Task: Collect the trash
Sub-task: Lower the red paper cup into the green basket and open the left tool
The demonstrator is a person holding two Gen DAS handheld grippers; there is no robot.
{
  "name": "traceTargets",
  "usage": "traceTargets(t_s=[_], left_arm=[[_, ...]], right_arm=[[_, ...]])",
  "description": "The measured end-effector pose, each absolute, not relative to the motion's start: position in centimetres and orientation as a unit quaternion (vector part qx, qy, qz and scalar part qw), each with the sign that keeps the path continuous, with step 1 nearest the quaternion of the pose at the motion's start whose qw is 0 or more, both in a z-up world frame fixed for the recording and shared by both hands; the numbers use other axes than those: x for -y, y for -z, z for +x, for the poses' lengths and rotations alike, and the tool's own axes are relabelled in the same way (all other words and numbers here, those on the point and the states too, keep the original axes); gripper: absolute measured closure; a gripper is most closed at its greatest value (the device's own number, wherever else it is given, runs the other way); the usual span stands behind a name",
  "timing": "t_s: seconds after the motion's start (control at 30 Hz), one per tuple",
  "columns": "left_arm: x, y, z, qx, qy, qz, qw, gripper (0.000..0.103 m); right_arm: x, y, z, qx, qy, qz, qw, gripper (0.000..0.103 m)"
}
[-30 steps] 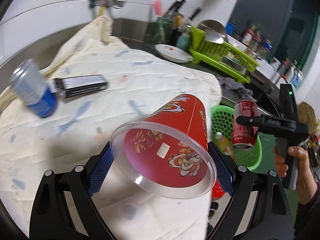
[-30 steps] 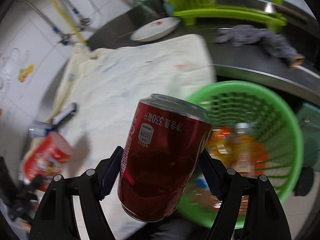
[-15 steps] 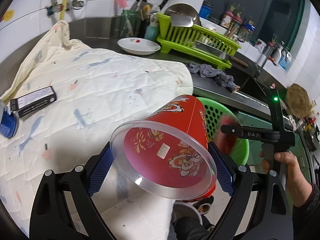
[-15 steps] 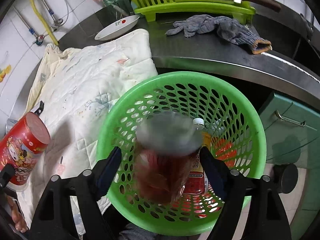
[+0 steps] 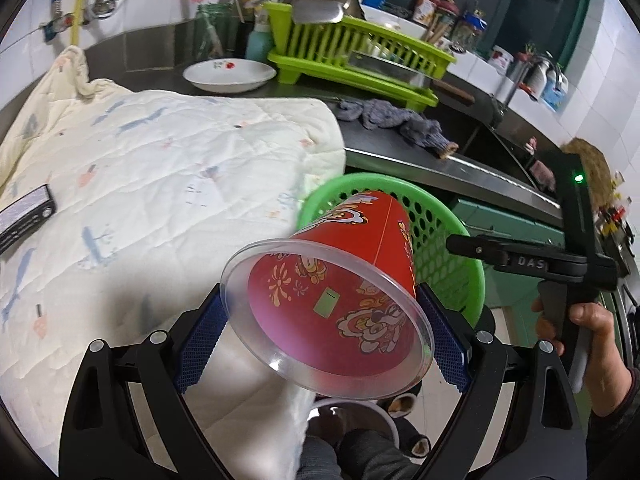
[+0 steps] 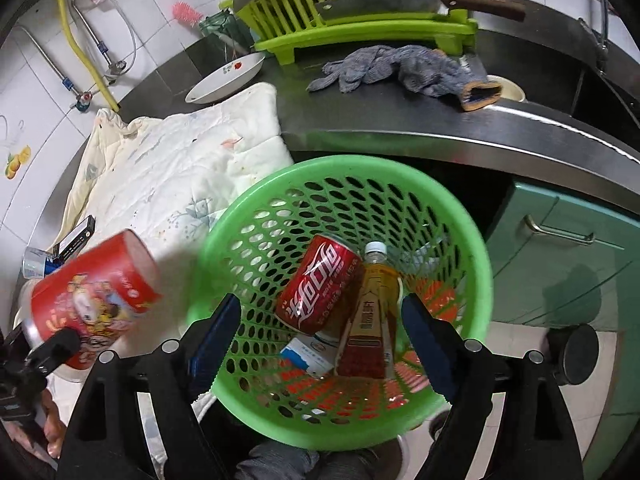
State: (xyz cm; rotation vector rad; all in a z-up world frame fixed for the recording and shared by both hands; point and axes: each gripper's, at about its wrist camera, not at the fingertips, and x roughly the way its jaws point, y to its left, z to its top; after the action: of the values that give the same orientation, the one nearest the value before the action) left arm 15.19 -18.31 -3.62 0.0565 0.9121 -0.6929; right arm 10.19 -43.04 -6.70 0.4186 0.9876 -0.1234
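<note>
My left gripper [image 5: 326, 334] is shut on a red printed cup [image 5: 340, 280] with a clear lid, tilted with its lid toward the camera, at the near rim of the green basket [image 5: 472, 280]. The right wrist view has the same cup [image 6: 92, 300] just left of the basket [image 6: 484, 280]. Over the basket my right gripper [image 6: 320, 338] stands open with nothing between its pads. Inside lie a red cola can [image 6: 320, 284], a bottle of amber drink [image 6: 372, 304] and a small white-and-blue carton [image 6: 308, 354].
A pale quilt [image 5: 160, 160] covers the counter, with a black box [image 5: 24, 216] and a silver-blue can [image 6: 36, 264] at its left end. Behind are a white bowl [image 5: 228, 74], a green dish rack [image 5: 352, 52] and a grey cloth [image 5: 392, 120]. A green cupboard [image 6: 560, 260] stands right of the basket.
My right gripper opened and let go of the red can, which dropped into the basket. My left gripper carried the cup rightward from over the quilt to the basket's rim.
</note>
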Motion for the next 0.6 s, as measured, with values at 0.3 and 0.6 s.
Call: traceTargets(t_s=[0.3,0.6], left_arm=[[22.8,6.2,15.4,-0.461,0.347,0.036,0.816,0.013],[27.3,8.1,15.6,-0.482,0.377,0.015,0.791,0.011]], right_arm=[[44.5,5.1,7.6,-0.449,0.082,0.179,0.872,0.024],[46.0,4.4,5.9,-0.434,0.092,0.193,0.875,0.024]])
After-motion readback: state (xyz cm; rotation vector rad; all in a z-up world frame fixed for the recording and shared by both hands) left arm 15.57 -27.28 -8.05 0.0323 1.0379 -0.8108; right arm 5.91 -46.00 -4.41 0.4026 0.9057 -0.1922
